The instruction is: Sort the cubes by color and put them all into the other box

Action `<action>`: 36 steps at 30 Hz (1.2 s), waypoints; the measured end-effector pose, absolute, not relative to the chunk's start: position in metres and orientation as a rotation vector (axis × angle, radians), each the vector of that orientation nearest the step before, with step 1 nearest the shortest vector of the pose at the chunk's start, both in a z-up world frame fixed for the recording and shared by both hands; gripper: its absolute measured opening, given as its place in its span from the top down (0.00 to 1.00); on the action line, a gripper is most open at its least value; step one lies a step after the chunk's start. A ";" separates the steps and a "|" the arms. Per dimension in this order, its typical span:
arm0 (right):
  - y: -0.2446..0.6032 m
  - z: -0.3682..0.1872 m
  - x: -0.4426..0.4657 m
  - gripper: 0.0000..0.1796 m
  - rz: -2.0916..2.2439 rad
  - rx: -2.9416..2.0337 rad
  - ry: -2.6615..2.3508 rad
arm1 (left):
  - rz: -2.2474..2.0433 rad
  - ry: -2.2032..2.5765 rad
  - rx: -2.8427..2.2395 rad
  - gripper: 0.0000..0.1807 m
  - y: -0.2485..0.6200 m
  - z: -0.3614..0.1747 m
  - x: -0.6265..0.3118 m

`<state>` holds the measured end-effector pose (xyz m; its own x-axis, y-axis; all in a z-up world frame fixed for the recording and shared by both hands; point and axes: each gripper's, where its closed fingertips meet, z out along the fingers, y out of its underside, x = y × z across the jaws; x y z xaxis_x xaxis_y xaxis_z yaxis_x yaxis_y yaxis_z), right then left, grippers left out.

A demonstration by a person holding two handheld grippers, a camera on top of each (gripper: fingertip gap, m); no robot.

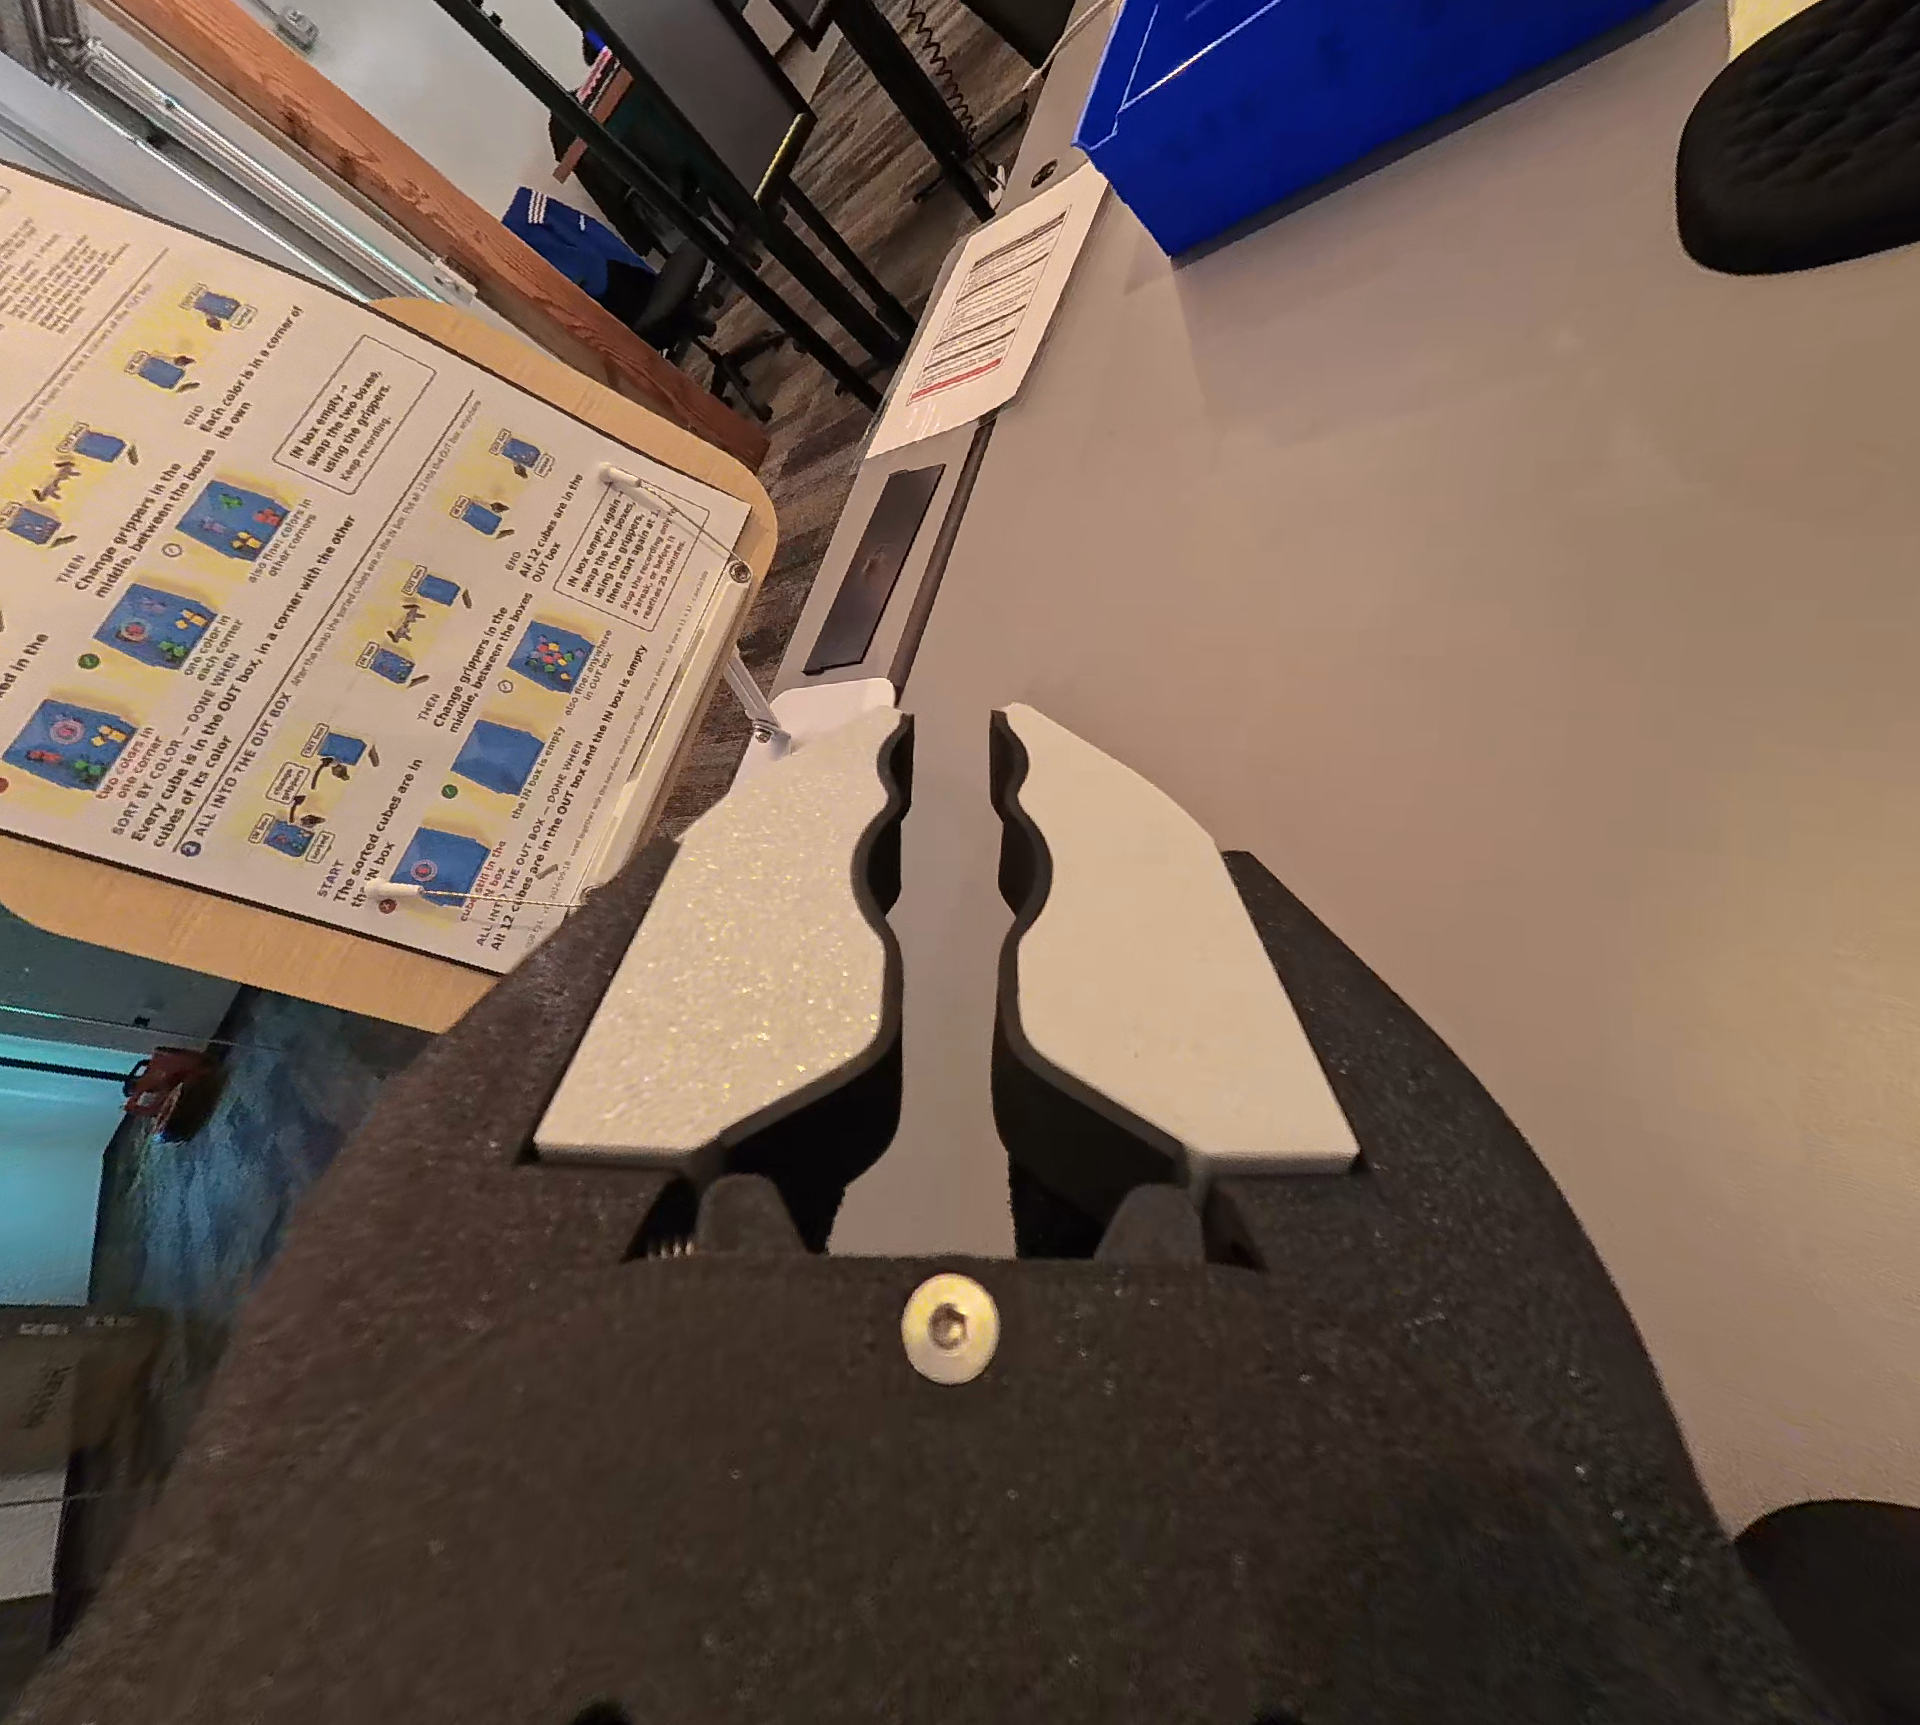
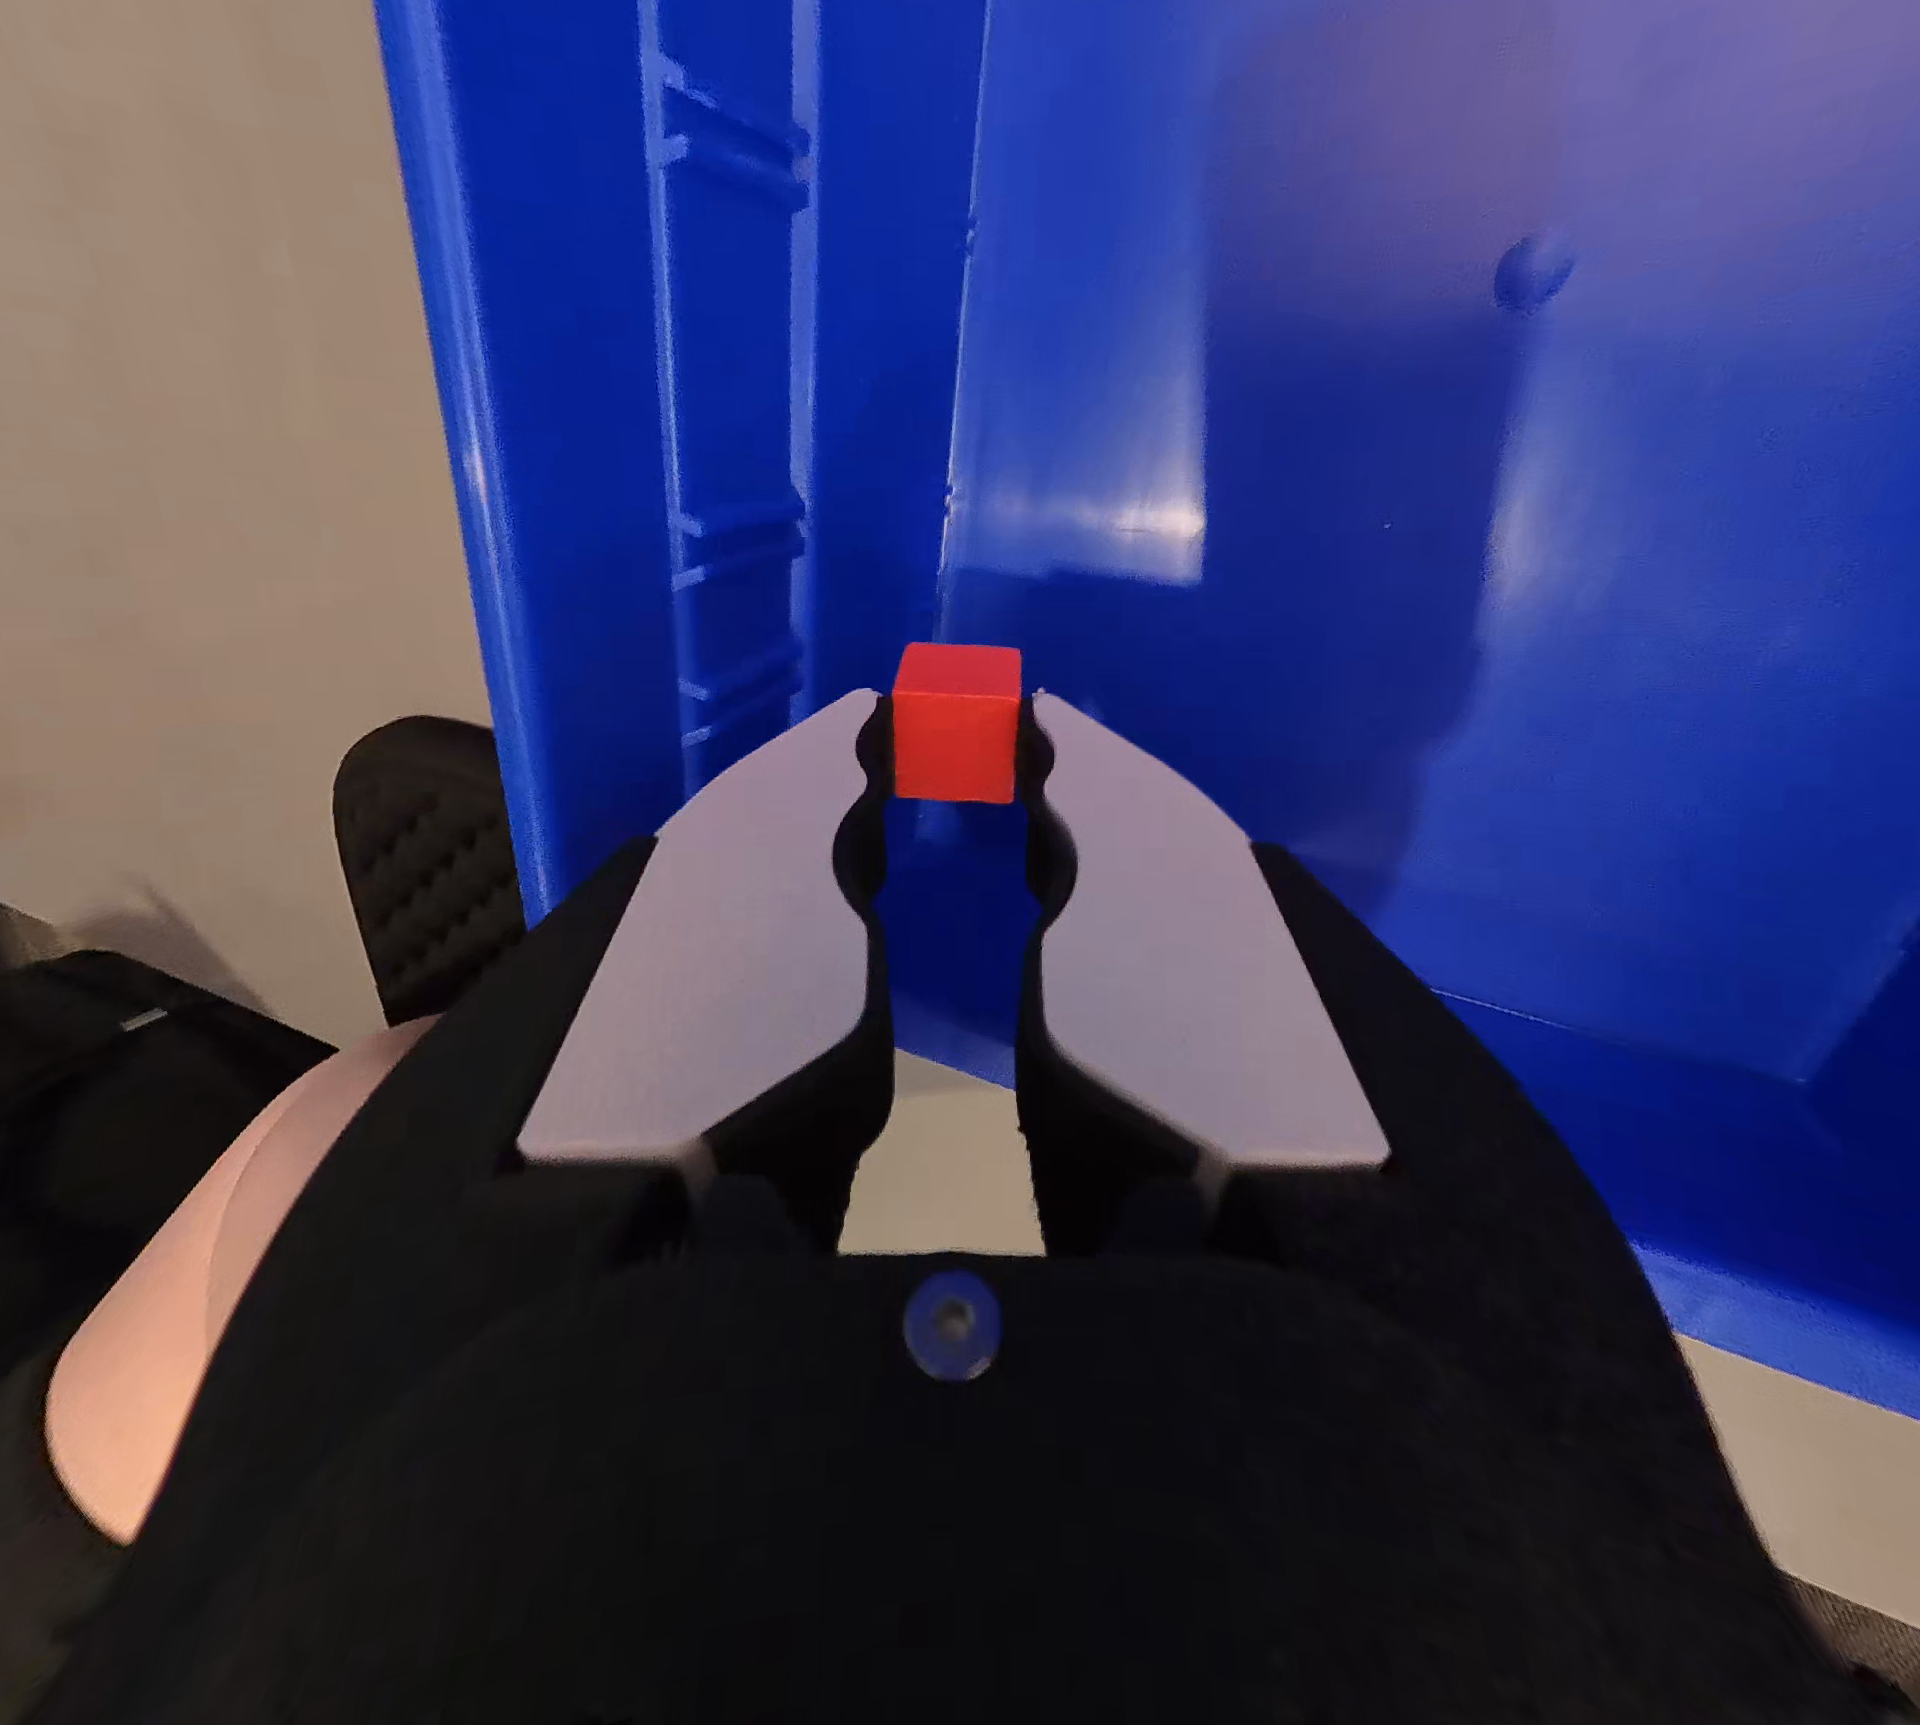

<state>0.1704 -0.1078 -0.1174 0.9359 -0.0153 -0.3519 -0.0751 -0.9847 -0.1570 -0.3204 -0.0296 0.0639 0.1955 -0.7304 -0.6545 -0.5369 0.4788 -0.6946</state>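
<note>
My right gripper [image 2: 956,719] is shut on a red cube [image 2: 956,730], held at the fingertips. It holds the cube over the inside of a blue box [image 2: 1455,428], close to the box's left wall and near corner. No other cube shows in this part of the box. My left gripper [image 1: 951,725] is empty, its jaws a narrow gap apart, low over the grey table [image 1: 1455,636]. A blue box [image 1: 1351,65] stands far ahead to its right; its inside is hidden.
An instruction sheet on a wooden board [image 1: 312,584] stands off the table's left edge. A white paper [image 1: 987,314] and a dark slot lie along that edge. A black padded object [image 1: 1818,117] sits right of the blue box, and one shows left of the box [image 2: 426,854].
</note>
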 end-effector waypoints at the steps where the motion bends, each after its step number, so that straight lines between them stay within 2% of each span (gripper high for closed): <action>1: -0.110 -0.119 0.170 0.88 0.542 -2.935 0.068 | -0.192 1.466 -1.175 0.93 -0.030 0.064 -0.321; 12: -0.058 -0.129 0.234 0.88 0.340 -2.705 0.434 | -0.163 1.473 -1.182 0.93 -0.034 0.065 -0.324; 15: -0.053 -0.131 0.232 0.75 0.408 -2.675 0.471 | -0.149 1.470 -1.207 0.91 -0.032 0.066 -0.330; 17: -0.054 -0.123 0.234 0.72 0.400 -2.648 0.479 | -0.130 1.457 -1.239 0.89 -0.029 0.069 -0.339; 21: -0.049 -0.067 0.234 0.74 0.334 -2.451 0.413 | 0.042 1.325 -1.333 0.88 0.008 0.088 -0.394; 24: -0.046 -0.013 0.230 0.73 0.223 -2.276 0.328 | 0.264 1.167 -1.501 0.88 0.060 0.097 -0.477; 27: -0.038 0.042 0.209 0.72 0.185 -2.074 0.172 | 0.484 1.065 -1.716 0.89 0.101 0.083 -0.572; 31: -0.024 0.104 0.165 0.74 0.206 -1.790 -0.085 | 0.738 1.071 -1.876 0.93 0.125 0.045 -0.664; 36: -0.016 0.133 0.125 0.75 0.297 -1.670 -0.205 | 0.708 1.082 -2.321 0.89 0.126 -0.046 -0.718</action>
<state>0.1246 -0.0164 0.1325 0.9494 0.3053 -0.0743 -0.0388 -0.1205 -0.9920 -0.7177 0.1261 -0.0456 0.5538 -0.5464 -0.6283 -0.7946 -0.5723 -0.2027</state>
